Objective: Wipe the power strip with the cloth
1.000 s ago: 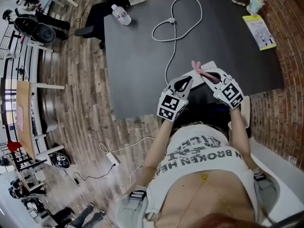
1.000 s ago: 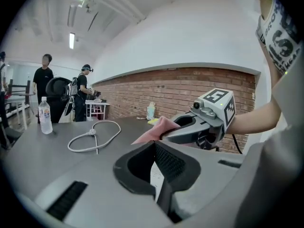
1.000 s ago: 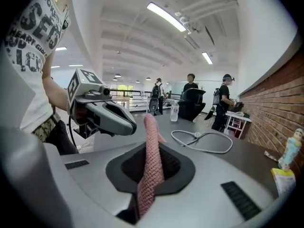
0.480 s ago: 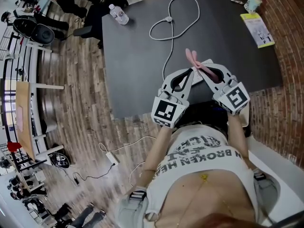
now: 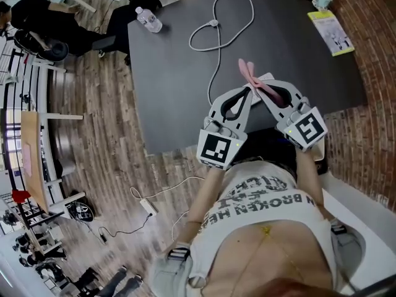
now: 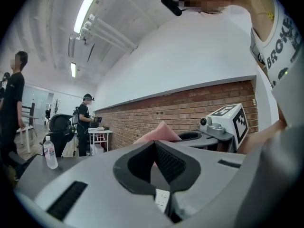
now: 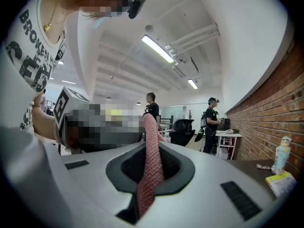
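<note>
The right hand-held gripper (image 7: pixel 151 145) is clamped on the pink cloth (image 7: pixel 150 175). The left hand-held gripper (image 6: pixel 153 144) has its jaws together, with nothing clearly pinched. The power strip (image 5: pixel 270 78) sits mid-frame near the tabletop's (image 5: pixel 173 73) near edge, just past both tips. It seems best to lower the cloth flat onto the casing, brace the strip with the left, and wipe along its length.

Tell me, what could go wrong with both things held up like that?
The left gripper seems to pinch the power strip at a small spot, so it might slip or twist. Its cord trails onto the table and could snag. The right gripper holds the pink cloth by a narrow fold, which may pull free.
</note>
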{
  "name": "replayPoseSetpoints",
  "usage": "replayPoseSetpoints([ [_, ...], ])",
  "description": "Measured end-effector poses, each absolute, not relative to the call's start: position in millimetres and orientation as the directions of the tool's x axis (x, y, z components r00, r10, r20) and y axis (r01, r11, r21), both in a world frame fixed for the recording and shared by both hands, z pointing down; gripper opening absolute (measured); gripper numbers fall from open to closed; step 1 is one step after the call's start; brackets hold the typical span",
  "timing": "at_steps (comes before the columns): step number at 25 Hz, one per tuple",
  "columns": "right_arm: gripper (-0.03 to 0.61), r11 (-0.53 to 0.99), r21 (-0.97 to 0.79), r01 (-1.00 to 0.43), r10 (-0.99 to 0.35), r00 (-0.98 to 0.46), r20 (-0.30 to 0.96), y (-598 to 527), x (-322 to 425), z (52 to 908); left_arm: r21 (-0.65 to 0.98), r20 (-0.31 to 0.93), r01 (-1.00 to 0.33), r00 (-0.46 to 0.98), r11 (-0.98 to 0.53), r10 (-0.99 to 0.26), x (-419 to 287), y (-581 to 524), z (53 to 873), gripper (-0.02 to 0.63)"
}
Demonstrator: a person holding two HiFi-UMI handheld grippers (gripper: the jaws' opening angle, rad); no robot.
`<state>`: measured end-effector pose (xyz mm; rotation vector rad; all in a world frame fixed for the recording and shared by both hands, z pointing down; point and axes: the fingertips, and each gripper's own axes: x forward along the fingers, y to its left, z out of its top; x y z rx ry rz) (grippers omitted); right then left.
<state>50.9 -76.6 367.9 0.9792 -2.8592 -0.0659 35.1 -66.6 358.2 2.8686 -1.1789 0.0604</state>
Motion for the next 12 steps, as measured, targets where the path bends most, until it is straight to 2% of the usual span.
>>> replayPoseSetpoints([
  [12,0.017,0.757,0.079,-0.648,-0.653,-0.75,0.106,-74,64,367,0.013,0.063,-0.678,0.734,-0.735,-0.676,47,-66,359,0.008],
])
